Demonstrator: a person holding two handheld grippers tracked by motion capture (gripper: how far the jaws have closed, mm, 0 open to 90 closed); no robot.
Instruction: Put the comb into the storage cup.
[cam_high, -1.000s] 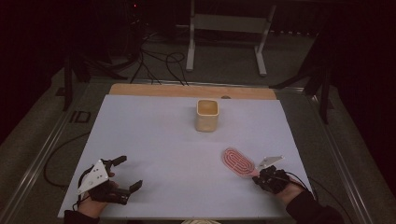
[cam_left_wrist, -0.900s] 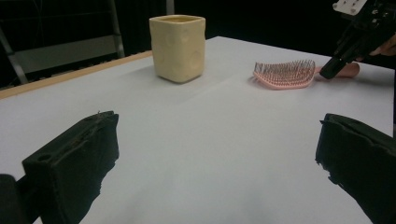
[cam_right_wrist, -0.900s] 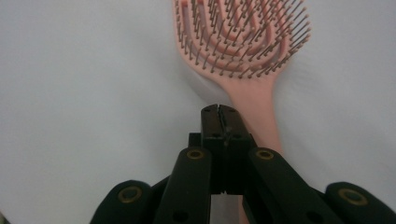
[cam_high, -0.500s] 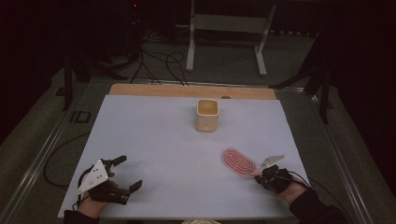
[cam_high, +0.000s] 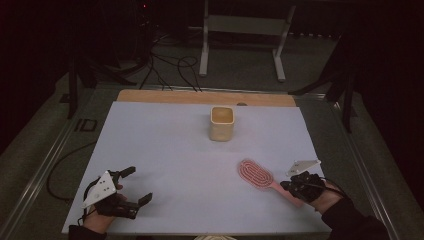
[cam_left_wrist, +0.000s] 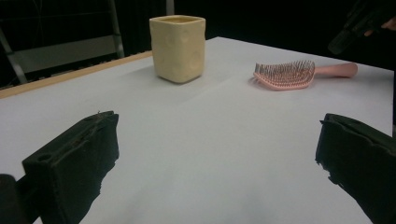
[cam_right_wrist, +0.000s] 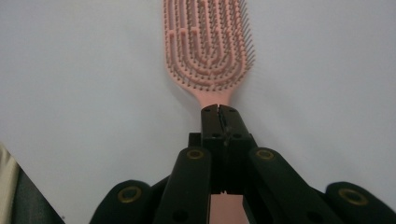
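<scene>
A pink hairbrush (cam_high: 255, 174) lies bristles up on the white table top (cam_high: 165, 150), its handle pointing toward the front right. My right gripper (cam_high: 289, 186) is shut, its jaws pressed together just over the handle. In the right gripper view the closed jaw tips (cam_right_wrist: 219, 109) cover the neck of the hairbrush (cam_right_wrist: 208, 42), and the handle passes beneath them. In the left gripper view the hairbrush (cam_left_wrist: 285, 74) rests flat, with the right gripper (cam_left_wrist: 362, 21) above its handle end. My left gripper (cam_high: 140, 185) stands open at the front left with nothing between its jaws.
A cream, dimpled cup (cam_high: 221, 123) stands upright toward the back middle of the table, also seen as the cup (cam_left_wrist: 178, 46) beyond my left gripper (cam_left_wrist: 219, 123). A wooden strip (cam_high: 200, 97) runs along the far edge. Cables and a metal stand lie on the floor beyond.
My right gripper has risen a little and shifted slightly right over the brush handle. The brush has stayed where it was, and the left gripper has not moved.
</scene>
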